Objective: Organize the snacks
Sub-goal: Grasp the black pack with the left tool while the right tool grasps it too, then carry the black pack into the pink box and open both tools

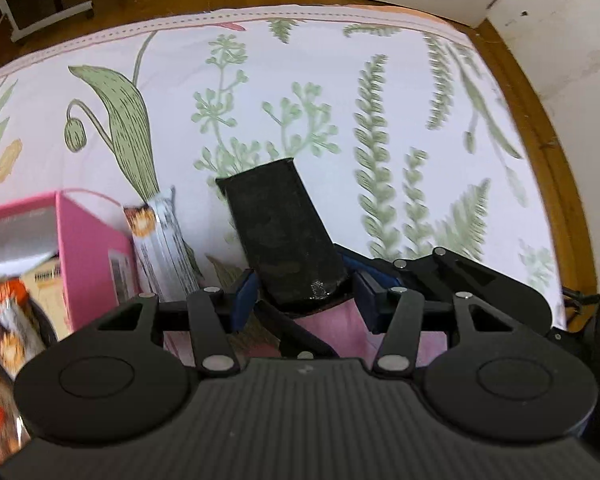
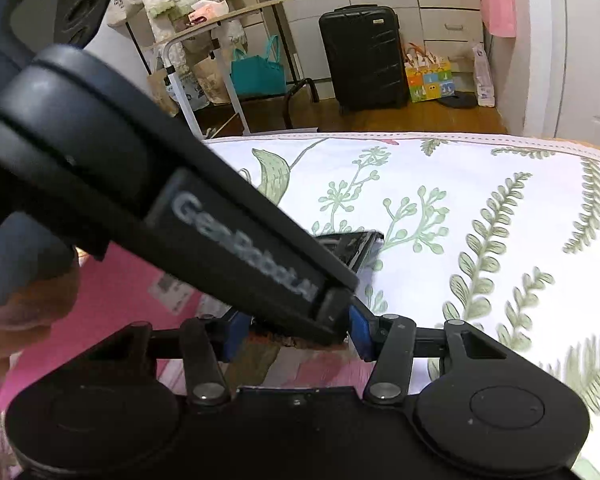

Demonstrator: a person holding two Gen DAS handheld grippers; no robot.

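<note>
left gripper (image 1: 304,302): points steeply down at the table, jaws part-way open. a black snack pouch (image 1: 282,236) stands between the blue pads (image 1: 244,300). gap visible on both sides of the pouch's lower end, so the pads look apart from it, not pressing.
right gripper (image 2: 296,330): blue pads (image 2: 358,330) part-way open. the body of the left gripper crosses right in front of the camera and covers the gap. cannot tell whether anything is pinched there; something brownish sits at the pads, blurred.
black snack pouch: dark, glossy, tilted with its top leaning up-left, lower end down between the left jaws. in the right wrist view only a corner (image 2: 352,246) peeks out behind the left gripper's body.
pink box (image 1: 96,256): at the left of the left wrist view, open top, on the table. shows as a pink blur low-left in the right wrist view.
white-orange snack packet (image 1: 160,252): upright, leaning against the pink box's right side, just left of the black pouch.
orange wrappers (image 1: 0,340): far lower left, blurred, near the box.
tablecloth (image 1: 340,100): white with green fern and flower print, covers the table.
hand (image 2: 16,320): blurred, at the left edge of the right wrist view.
background: black suitcase (image 2: 362,56), teal bag (image 2: 258,72), wooden floor.
</note>
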